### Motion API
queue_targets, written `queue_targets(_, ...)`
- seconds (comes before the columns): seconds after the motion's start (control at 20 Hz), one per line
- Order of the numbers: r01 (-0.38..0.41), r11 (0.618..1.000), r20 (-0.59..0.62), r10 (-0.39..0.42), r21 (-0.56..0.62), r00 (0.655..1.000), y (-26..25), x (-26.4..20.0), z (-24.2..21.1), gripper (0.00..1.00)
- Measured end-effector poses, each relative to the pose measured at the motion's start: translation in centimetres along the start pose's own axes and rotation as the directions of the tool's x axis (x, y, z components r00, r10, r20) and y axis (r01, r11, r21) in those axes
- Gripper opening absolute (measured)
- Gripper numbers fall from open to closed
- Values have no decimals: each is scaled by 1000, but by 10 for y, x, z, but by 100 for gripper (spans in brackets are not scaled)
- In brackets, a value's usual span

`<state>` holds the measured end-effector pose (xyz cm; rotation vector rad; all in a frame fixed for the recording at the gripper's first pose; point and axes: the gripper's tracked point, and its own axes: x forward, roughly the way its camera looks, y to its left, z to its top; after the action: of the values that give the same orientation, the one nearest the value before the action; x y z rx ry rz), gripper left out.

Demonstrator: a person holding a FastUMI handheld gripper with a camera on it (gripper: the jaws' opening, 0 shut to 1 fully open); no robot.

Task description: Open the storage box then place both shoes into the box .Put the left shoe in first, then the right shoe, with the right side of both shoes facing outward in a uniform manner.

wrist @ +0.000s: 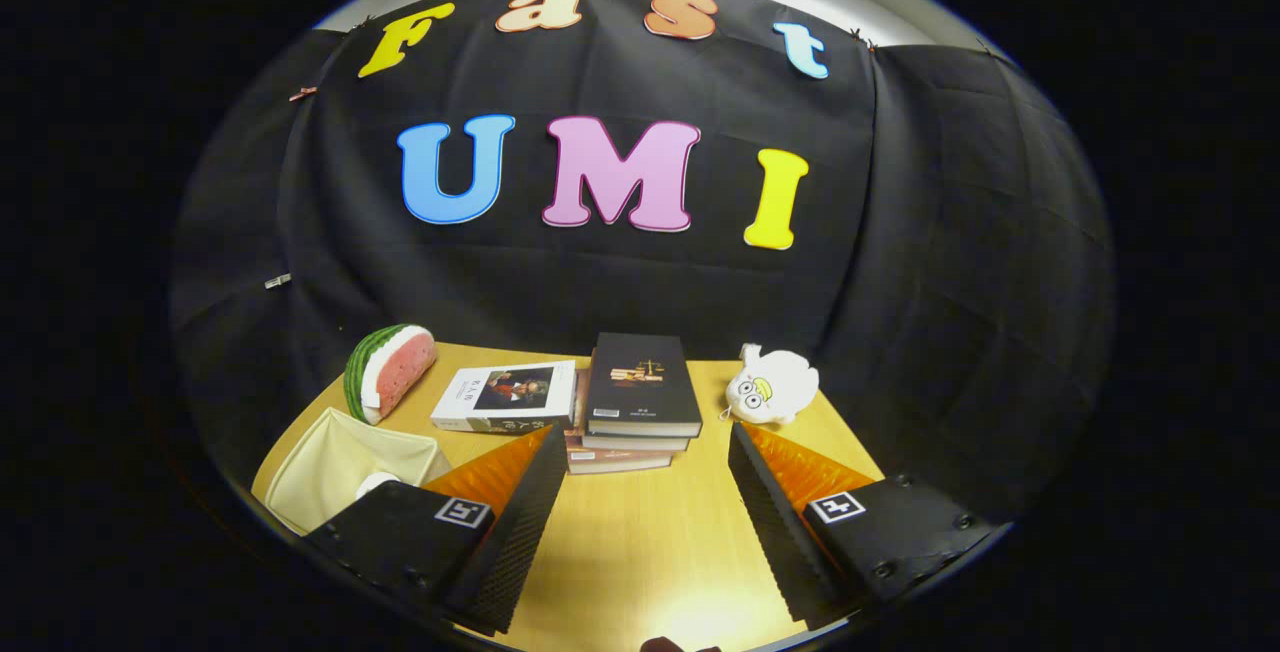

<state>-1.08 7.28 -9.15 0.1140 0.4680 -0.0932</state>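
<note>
Looking along your gripper (640,477), you have neither the storage box nor the shoes ahead of you, so where they lie, and whether the box is open or shut, can't be told from here. Your fingers stand wide apart with nothing between them but bare wooden surface (640,542), and they grip nothing. Just beyond the fingertips sits a stack of books (632,410), a dark-covered one on top, with a white book (508,396) lying flat beside it. Farther off on that same side is a watermelon-slice toy (388,370), and nearer you, partly behind the finger on that side, a cream-coloured dish (335,467) with something pale in it that is too hidden to name. Beyond the other finger, near the booth's dark cloth wall, rests a small white plush toy (770,386). As for the step in hand, this fits two readings alike: you holding off above the surface with the box and shoes elsewhere and to be sought, or you drawn back with the shoes already stowed out of sight. Nothing here settles which. Judge your next move only once the box comes into sight; with the fingers spread like this they are ready to take a lid edge or a shoe.
</note>
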Motion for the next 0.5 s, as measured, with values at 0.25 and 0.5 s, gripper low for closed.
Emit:
queue_targets(0.25,4,999,120,2,-43,993,-29,-18,25,98)
queue_targets(0.5,-25,999,211,33,-43,977,-34,-26,47,98)
